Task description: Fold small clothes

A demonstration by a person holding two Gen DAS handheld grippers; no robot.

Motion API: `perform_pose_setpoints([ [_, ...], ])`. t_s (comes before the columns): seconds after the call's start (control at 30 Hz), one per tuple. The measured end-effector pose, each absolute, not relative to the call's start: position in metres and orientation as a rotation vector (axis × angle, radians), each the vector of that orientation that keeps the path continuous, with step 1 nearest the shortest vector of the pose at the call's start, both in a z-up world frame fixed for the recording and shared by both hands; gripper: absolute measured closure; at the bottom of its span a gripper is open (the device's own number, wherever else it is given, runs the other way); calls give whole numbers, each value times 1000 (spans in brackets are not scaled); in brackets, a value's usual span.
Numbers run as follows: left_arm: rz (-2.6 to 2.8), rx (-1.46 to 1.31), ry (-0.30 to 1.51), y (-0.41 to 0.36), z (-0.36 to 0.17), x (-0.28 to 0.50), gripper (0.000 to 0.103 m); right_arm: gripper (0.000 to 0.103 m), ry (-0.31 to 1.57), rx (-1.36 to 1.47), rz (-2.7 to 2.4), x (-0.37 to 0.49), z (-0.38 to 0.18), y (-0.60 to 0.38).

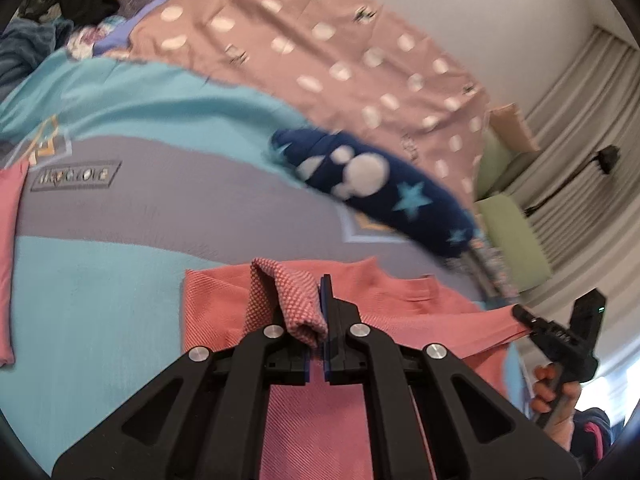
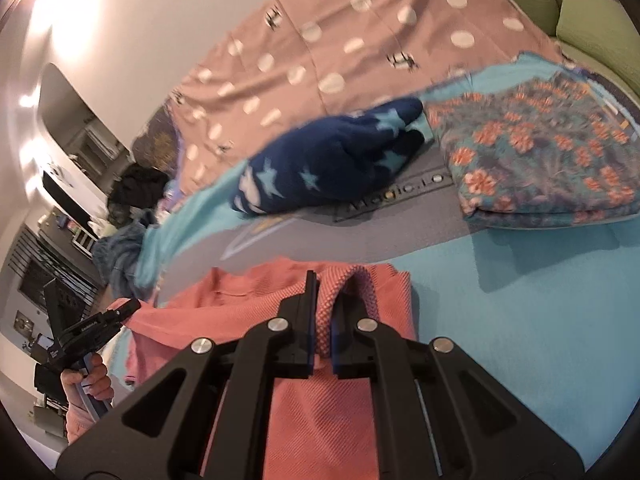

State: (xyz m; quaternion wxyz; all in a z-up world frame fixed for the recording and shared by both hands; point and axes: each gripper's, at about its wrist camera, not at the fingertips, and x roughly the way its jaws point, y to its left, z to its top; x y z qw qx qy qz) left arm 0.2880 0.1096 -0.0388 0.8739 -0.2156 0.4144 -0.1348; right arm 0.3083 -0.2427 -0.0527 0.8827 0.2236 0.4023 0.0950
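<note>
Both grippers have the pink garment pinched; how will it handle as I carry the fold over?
Probably floppy: the pink garment bunches and droops at the left gripper and right gripper. It looks thin and light, so unheld edges may sag. Its woven texture likely resists slipping.

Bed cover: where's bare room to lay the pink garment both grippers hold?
Free: turquoise band right of the pink knit garment, below the folded floral cloth; grey band left of the navy star-print fleece. Crowded: clothes heap at the far corner.
</note>
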Motion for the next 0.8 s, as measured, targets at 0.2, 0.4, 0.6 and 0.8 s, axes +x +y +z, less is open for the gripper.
perform_pose_setpoints([
  [0.2, -264, -479, 893, 116, -71, 312, 75, 92, 914, 522, 162, 317, -88, -252],
  [0.4, -284, -511, 814, 129, -60, 292, 61, 57, 828, 432, 200, 297, -61, -247],
  [0.6, -319, -311, 799, 119, -53, 259, 61, 43, 846, -18, 239, 270, -46, -201],
  [0.8, -167, 127, 876, 86, -74, 265, 56, 33, 836, -572, 144, 272, -88, -153],
])
